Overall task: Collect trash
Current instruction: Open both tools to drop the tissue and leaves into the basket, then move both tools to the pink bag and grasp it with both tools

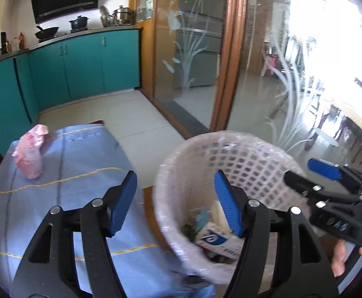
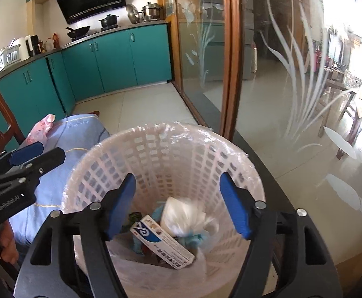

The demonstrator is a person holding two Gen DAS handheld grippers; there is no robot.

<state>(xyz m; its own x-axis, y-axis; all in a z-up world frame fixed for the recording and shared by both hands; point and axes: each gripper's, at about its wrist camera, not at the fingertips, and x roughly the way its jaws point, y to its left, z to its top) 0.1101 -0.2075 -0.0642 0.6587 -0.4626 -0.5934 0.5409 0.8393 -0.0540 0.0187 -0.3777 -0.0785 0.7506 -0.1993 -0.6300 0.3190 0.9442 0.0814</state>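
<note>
Both my grippers, left and right, hold their fingers spread and empty above the basket. The pink bag sits well apart on the bench; a shallow pinch could let it slip.

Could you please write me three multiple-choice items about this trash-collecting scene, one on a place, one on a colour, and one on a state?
1. Where does the pink plastic bag lie?
A. in the basket
B. on the blue cloth
C. on the kitchen counter

2. What colour are the cabinet doors under the counter?
A. teal
B. white
C. brown

3. How stands the right gripper over the white basket?
A. shut on a box
B. shut on a bag
C. open, holding nothing

Answers:
1 B, since the bag rests on the blue cloth, apart from the basket.
2 A, as every door along the counter is teal.
3 C, because its blue pads stand apart with only the basket's contents seen below them.
</note>
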